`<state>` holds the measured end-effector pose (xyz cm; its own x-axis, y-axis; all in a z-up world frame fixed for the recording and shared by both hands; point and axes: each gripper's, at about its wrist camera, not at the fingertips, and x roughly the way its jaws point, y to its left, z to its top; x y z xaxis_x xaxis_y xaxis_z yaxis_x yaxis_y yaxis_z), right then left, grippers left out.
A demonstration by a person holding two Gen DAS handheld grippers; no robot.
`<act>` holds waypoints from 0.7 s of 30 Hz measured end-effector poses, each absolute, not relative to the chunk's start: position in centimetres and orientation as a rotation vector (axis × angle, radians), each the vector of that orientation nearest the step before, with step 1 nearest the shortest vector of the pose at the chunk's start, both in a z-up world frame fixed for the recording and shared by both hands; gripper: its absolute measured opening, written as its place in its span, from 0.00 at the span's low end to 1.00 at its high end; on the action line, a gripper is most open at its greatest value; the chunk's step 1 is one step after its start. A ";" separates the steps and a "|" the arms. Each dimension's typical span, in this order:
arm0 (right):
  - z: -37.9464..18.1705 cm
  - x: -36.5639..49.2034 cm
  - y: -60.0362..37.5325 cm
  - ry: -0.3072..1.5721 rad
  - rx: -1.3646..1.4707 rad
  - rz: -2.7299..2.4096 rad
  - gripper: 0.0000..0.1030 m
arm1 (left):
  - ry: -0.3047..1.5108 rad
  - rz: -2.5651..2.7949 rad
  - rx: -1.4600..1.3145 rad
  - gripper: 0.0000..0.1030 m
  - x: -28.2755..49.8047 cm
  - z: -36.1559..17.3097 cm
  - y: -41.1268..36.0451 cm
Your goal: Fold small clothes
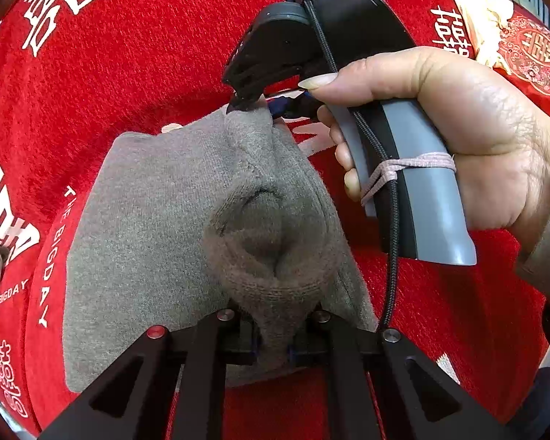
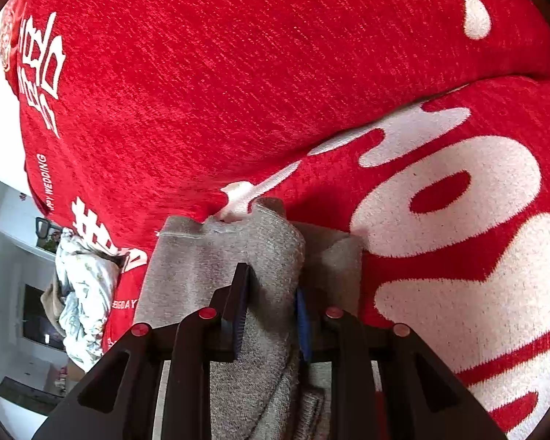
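Between both grippers | grey garment [image 1: 157,227] | left gripper [image 1: 273,344] pinching | right gripper [image 2: 271,311] pinching

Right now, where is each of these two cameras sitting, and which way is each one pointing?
Left wrist: sits on the left gripper, looks down along its fingers at the grey sock on the red blanket; the right gripper and the hand holding it show.
Right wrist: sits on the right gripper, looks along its fingers at the sock and blanket; only its own fingers show.
Both share the sock, pinched by each gripper, and the blanket.
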<state>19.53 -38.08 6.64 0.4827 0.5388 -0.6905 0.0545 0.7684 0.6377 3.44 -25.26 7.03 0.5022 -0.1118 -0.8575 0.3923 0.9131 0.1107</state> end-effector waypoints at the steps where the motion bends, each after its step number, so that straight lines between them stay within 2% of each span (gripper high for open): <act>1: 6.7 19.5 -38.2 1.041 0.650 0.309 0.29 | 1.003 -0.315 0.306 0.09 3.5 7.1 -25.2; 4: 6.9 19.1 -38.9 1.043 0.684 0.233 0.65 | 1.014 -0.333 0.295 0.12 3.6 7.3 -24.8; 5: 7.0 18.9 -39.3 1.038 0.704 0.216 0.75 | 1.023 -0.340 0.283 0.27 3.7 7.5 -24.4; 6: 7.2 18.7 -39.8 1.028 0.717 0.204 0.77 | 1.035 -0.353 0.260 0.49 3.9 7.6 -24.0; 8: 8.0 18.1 -40.5 1.006 0.716 0.184 0.77 | 1.025 -0.344 0.216 0.69 3.7 8.3 -23.1; 15: 12.8 16.2 -39.2 0.927 0.694 0.350 0.77 | 0.987 -0.442 0.115 0.69 2.1 11.4 -20.2; 21: 12.8 16.3 -33.1 1.017 0.657 0.630 0.78 | 0.964 -0.420 -0.064 0.69 3.5 13.0 -16.0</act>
